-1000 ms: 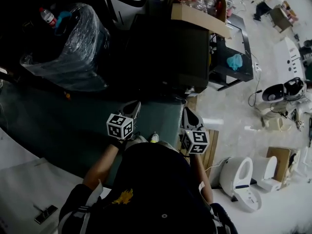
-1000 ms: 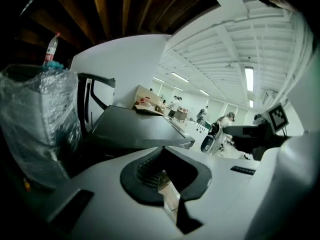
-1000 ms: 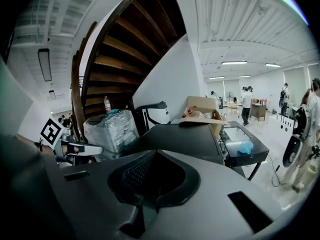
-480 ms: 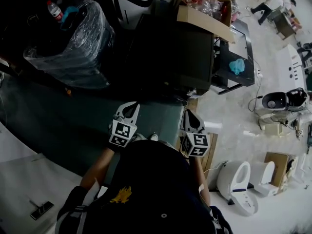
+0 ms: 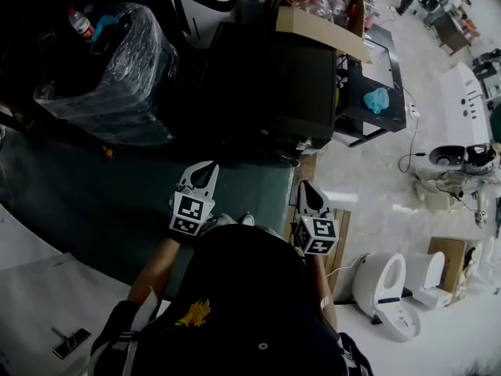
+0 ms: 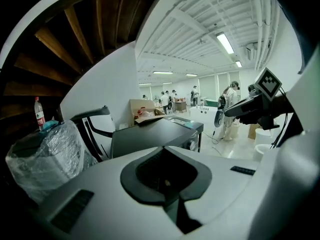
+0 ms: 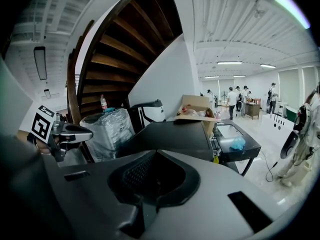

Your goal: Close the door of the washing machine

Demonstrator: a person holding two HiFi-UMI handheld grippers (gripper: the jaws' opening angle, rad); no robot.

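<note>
**Both grippers closed and empty, short of the washing machine; door state unclear**

The washing machine (image 5: 270, 92), a dark box with a flat top, stands ahead of the person, between a plastic-wrapped bin (image 5: 109, 77) and a black cart (image 5: 380, 92), with a cardboard box (image 5: 321, 22) at its far corner. The left gripper (image 5: 205, 171) and right gripper (image 5: 304, 188) point toward it but stay apart from it. Each has its jaws brought together with nothing between them.

The head view shows only the machine's top. In the left gripper view a round shape shows low on the front, too small and dark to tell whether the door is shut or ajar. So the scene fits either a door waiting to be pushed closed or one already latched. The person's head and shoulders hide the floor just in front of them.
</note>
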